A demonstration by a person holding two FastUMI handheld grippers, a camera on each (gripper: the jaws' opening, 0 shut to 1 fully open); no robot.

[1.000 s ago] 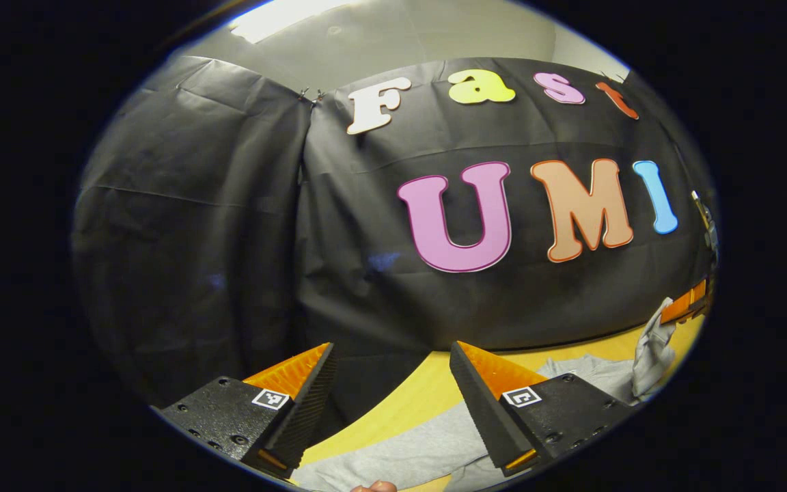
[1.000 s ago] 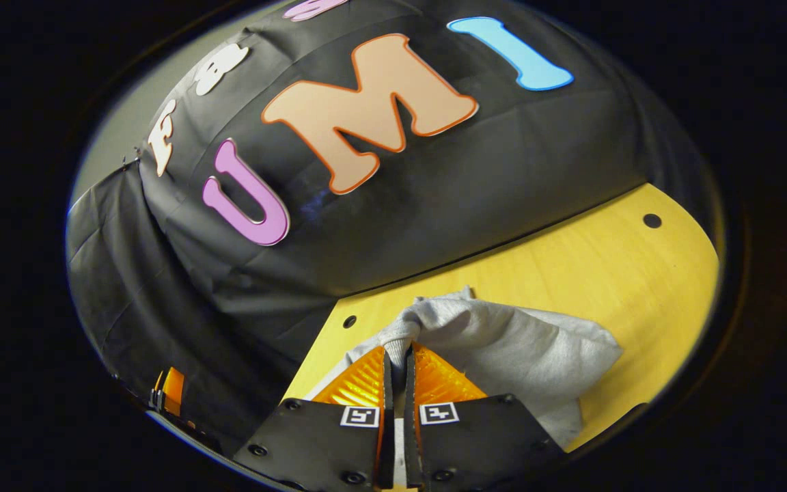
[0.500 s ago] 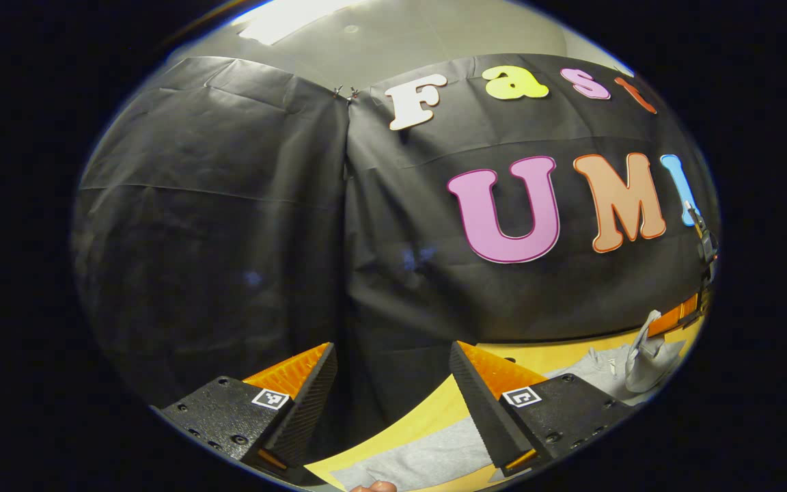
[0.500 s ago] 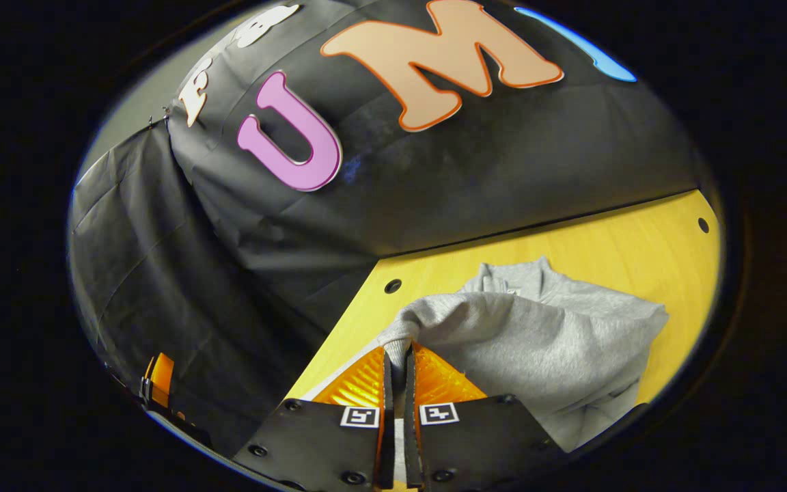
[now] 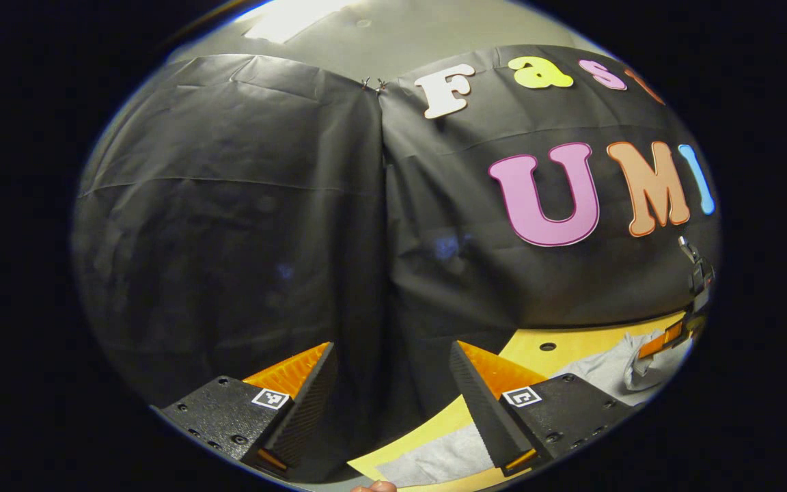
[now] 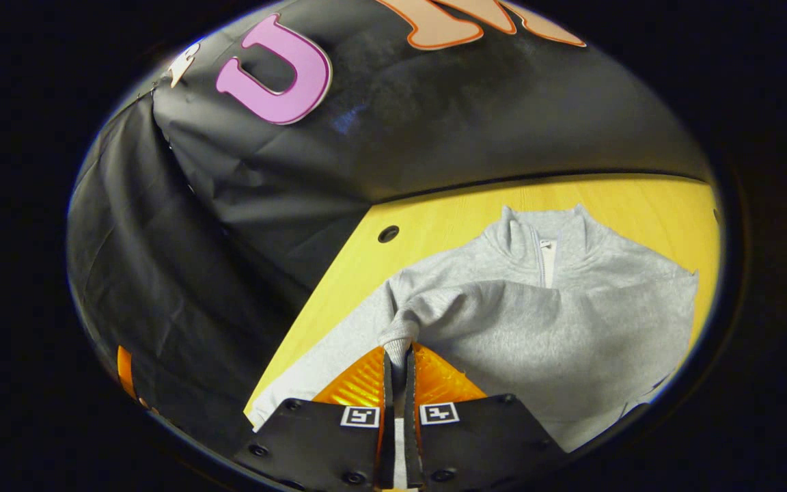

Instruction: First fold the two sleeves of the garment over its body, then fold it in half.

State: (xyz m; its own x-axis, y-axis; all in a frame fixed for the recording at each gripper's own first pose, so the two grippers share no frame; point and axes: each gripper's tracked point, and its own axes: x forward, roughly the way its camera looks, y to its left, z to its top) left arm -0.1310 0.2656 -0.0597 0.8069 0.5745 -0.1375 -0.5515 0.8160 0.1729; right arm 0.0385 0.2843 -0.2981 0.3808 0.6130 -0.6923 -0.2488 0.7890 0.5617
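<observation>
The sleeve cuff is pinched between the closed right gripper at 6 o'clock, lifted over the grey garment on the table so it can be laid across. The left gripper is kept wide open, empty.

the right hand-held gripper has carried the sleeve cuff across the sweatshirt.

A yellow wooden table with small round holes near its far edge carries a light grey zip-collar sweatshirt, lying flat with its collar toward that far edge. In the left gripper view the same table shows near the cloth wall, grey fabric spread on it.
</observation>
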